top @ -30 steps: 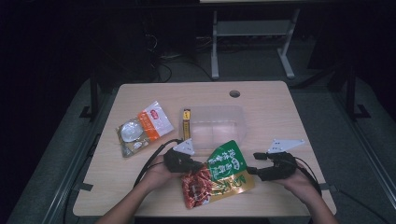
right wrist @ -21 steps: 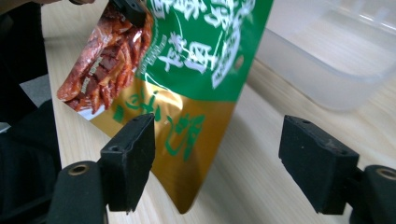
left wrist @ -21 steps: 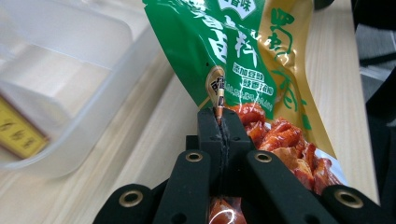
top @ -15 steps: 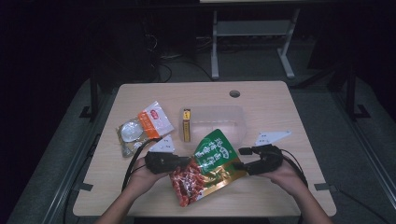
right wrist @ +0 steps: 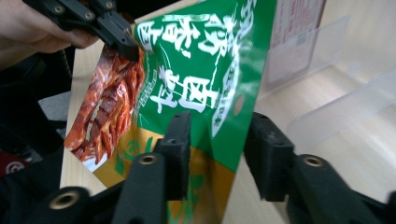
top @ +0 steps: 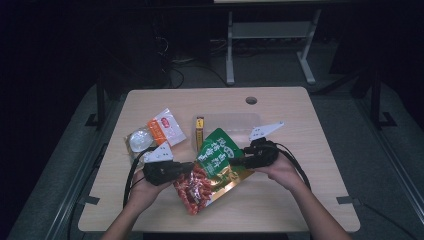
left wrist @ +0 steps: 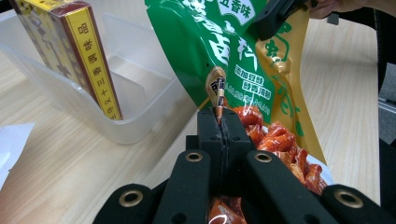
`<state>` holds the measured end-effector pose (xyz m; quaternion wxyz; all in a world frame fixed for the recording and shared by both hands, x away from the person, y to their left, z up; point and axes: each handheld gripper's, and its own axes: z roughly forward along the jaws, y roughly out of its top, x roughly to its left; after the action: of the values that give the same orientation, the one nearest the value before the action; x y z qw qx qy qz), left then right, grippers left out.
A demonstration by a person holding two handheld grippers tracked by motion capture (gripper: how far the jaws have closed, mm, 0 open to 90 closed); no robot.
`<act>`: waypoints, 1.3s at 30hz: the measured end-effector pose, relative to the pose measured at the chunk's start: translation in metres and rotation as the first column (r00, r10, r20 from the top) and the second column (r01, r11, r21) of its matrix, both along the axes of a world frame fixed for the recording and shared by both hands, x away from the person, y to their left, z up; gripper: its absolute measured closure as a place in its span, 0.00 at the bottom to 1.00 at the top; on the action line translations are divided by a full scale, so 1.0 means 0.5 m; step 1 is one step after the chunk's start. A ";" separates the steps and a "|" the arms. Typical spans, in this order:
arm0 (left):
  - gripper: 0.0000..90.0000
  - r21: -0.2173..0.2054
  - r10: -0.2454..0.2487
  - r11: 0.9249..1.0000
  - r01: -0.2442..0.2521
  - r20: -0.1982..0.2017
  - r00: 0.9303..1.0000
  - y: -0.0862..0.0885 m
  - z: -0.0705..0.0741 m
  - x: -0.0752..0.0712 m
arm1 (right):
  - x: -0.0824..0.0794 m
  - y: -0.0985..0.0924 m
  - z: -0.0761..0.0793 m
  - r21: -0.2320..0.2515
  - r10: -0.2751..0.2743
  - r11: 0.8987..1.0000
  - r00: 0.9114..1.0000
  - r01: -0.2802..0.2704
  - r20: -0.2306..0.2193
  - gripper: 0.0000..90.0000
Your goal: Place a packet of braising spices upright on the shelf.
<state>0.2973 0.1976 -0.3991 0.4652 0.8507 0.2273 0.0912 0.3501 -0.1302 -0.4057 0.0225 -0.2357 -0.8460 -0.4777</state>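
A snack bag [top: 216, 159], green and gold on top with red food pictured below, is held tilted above the table's near middle. My left gripper [top: 186, 169] is shut on the bag's left edge; in the left gripper view its jaws [left wrist: 219, 115] pinch a fold of the bag [left wrist: 233, 56]. My right gripper [top: 239, 161] is at the bag's right side. In the right gripper view its jaws [right wrist: 219, 123] stand apart with the bag's [right wrist: 196, 70] edge between them. The left gripper [right wrist: 123, 39] shows at the far edge there.
A clear plastic container [top: 235, 122] sits just behind the bag, with a yellow box [top: 199, 132] standing at its left end. An orange and white packet [top: 162, 126] and a round clear packet [top: 137, 141] lie at the left. The table has a cable hole [top: 251, 100].
Both grippers have moved left with the bag. The bag's green top has risen and moved closer to the container and the yellow box.
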 end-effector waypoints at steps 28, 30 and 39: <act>0.96 0.013 -0.052 0.999 0.052 0.007 0.999 -0.016 -0.010 -0.004 | -0.021 -0.033 0.024 0.040 0.105 0.993 0.993 -0.107 0.044 1.00; 0.94 0.019 -0.060 0.998 0.059 0.008 0.998 -0.019 -0.012 -0.004 | -0.023 -0.038 0.034 0.058 0.111 0.992 0.993 -0.114 0.050 1.00; 0.66 -0.019 -0.054 0.998 0.053 -0.016 0.998 -0.011 -0.005 0.000 | -0.034 -0.062 0.066 0.121 0.122 0.984 0.990 -0.130 0.064 1.00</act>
<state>0.2974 0.1921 -0.4014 0.4733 0.8529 0.2091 0.0696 0.3331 -0.1612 -0.3725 0.0434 -0.1662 -0.8280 -0.5337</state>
